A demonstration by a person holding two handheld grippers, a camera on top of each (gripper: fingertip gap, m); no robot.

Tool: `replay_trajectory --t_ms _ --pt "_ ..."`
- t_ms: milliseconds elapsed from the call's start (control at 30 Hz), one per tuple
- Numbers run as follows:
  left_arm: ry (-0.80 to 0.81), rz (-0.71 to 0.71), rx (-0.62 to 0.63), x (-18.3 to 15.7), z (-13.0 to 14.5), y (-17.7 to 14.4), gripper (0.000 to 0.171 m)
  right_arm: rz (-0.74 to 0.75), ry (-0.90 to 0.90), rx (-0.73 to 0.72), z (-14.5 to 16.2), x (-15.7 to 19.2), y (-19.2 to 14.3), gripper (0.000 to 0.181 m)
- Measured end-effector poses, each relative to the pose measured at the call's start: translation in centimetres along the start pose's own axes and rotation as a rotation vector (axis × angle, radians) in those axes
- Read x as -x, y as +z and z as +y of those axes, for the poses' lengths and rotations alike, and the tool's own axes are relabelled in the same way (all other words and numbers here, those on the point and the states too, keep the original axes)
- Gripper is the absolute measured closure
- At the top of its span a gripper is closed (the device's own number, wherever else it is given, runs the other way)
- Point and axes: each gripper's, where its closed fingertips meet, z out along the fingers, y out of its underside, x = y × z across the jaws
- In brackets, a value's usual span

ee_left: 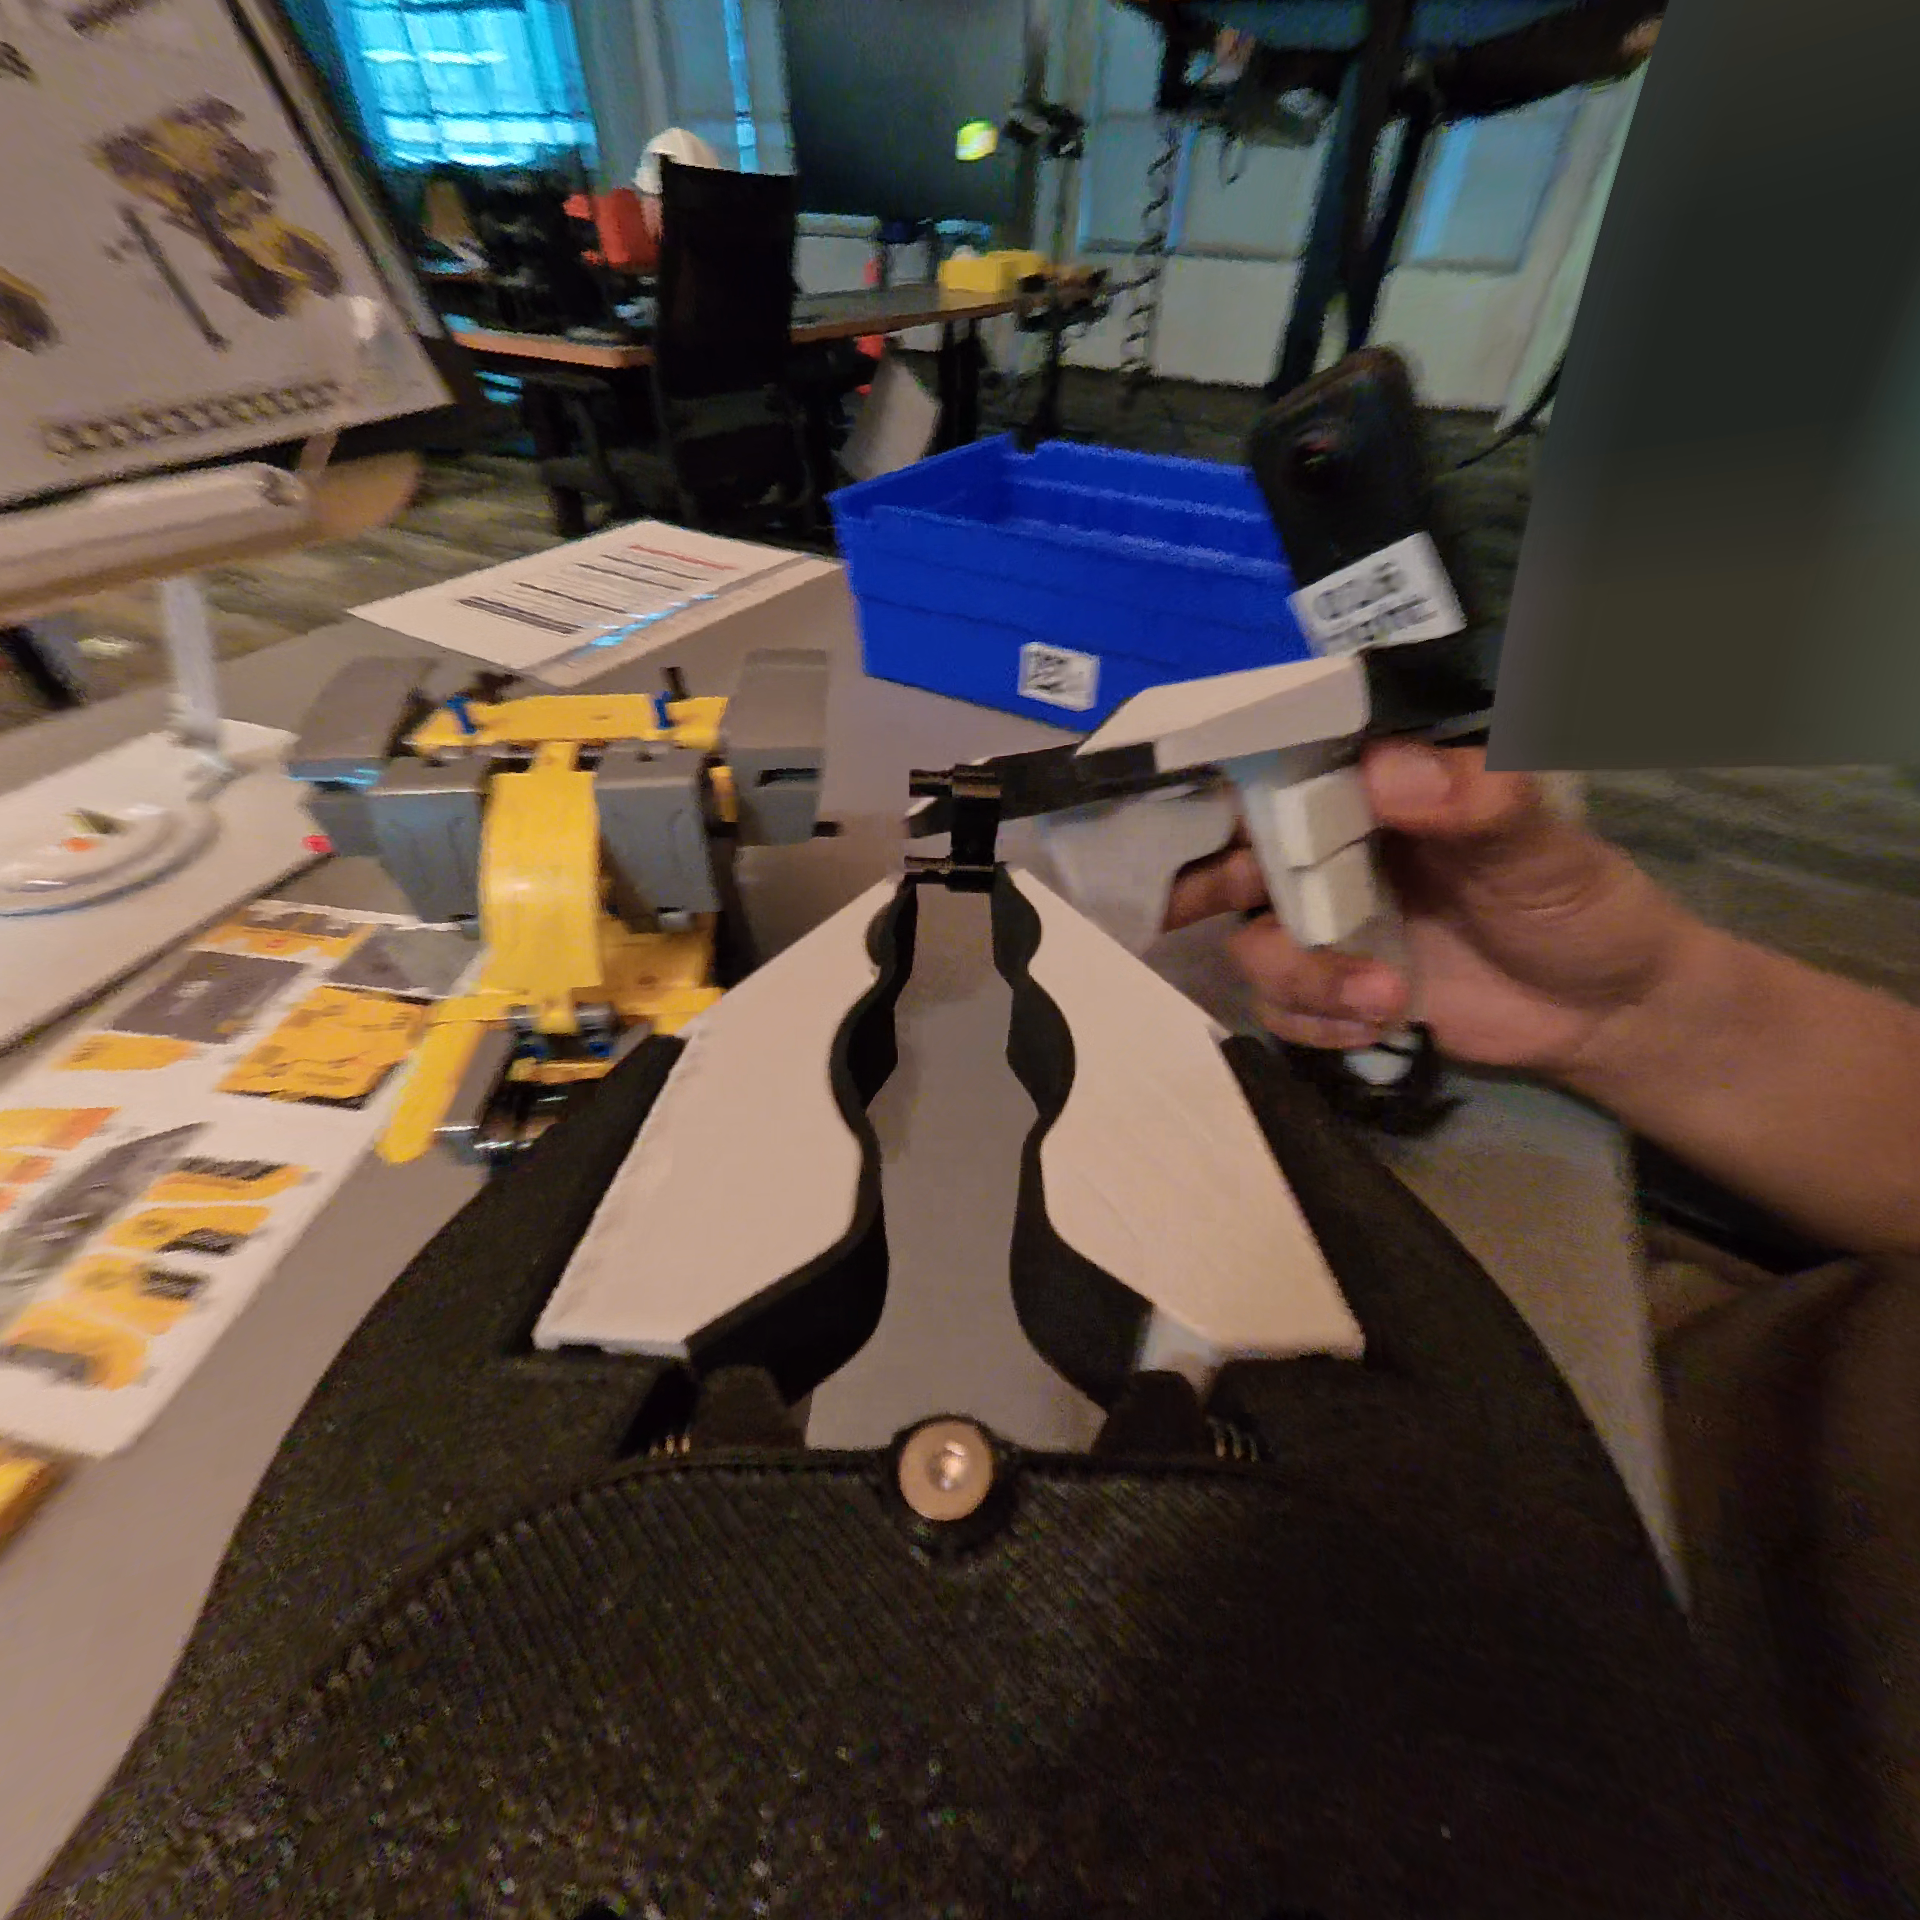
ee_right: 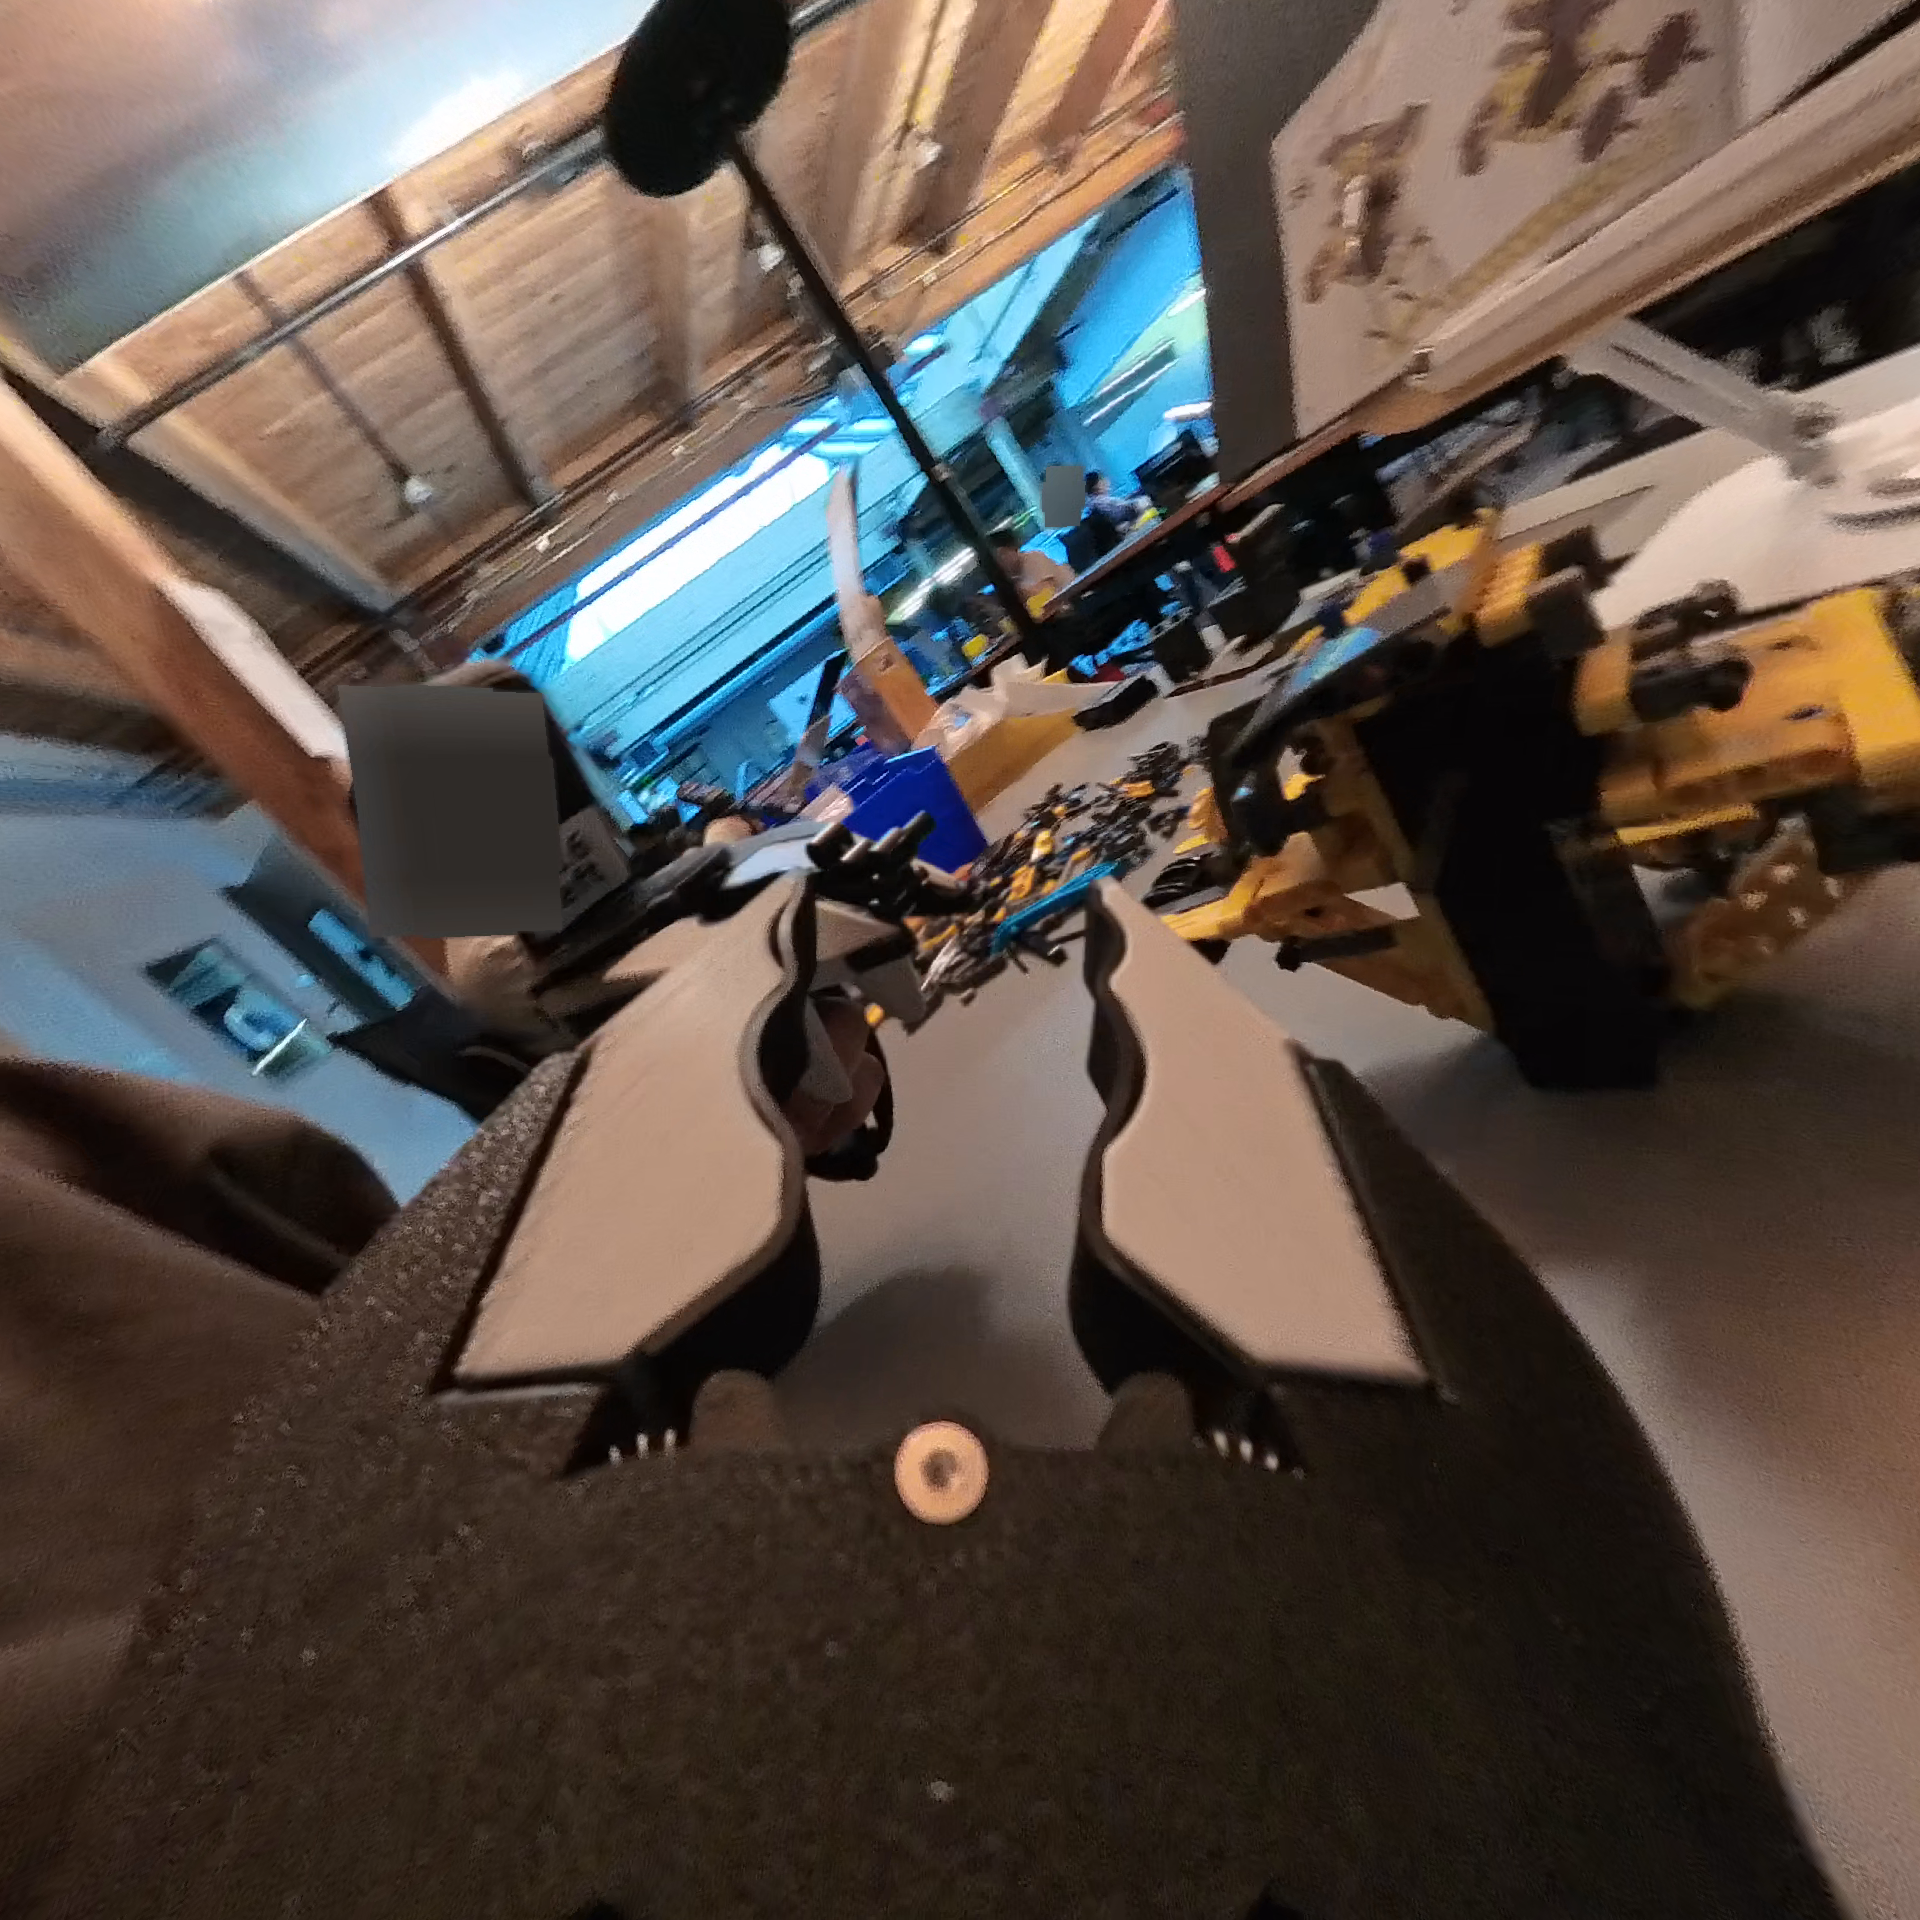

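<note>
My left gripper [ee_left: 951, 883] is shut on a small black connector piece [ee_left: 954, 826] and holds it up above the grey table [ee_left: 125, 1538]. My right gripper [ee_left: 982, 826], held by a hand [ee_left: 1475, 914], reaches in from the right, and its upper finger tip touches the piece. In the right wrist view my right gripper [ee_right: 954, 899] is open and empty. The black piece [ee_right: 873, 847] sits just beyond its left fingertip, in the left gripper [ee_right: 831, 904]. A yellow and grey brick-built vehicle model [ee_left: 561, 831] stands to the left, and also shows in the right wrist view [ee_right: 1558, 790].
A blue bin [ee_left: 1039, 582] stands behind the grippers. Several loose small parts [ee_right: 1081, 831] lie on the table [ee_right: 1455, 1299]. Printed sheets [ee_left: 166, 1122] lie at the left, a paper [ee_left: 592, 592] farther back. A tilted picture board on a stand [ee_left: 156, 229] hangs over the left. Only a small space, under 4 cm, lies between the two pairs of fingers.
</note>
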Motion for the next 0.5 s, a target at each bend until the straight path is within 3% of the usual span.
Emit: replay_trajectory --t_ms 100,233,367,500 --pt "0.176 -0.169 0.046 1.5 0.2 -0.4 0.160 0.061 0.029 -0.053 0.1 0.3 0.2 0.125" --pt "0.358 -0.274 0.080 1.0 0.2 -0.3 0.160 0.071 0.057 -0.077 0.7 1.4 0.8 0.129" --pt "0.455 -0.315 0.075 0.3 -0.2 -0.3 0.160 0.023 0.101 -0.114 0.5 2.1 0.9 0.151" --pt "0.488 -0.325 0.075 -0.1 -0.1 -0.4 0.160 0.007 0.096 -0.112 0.3 2.4 0.7 0.154"
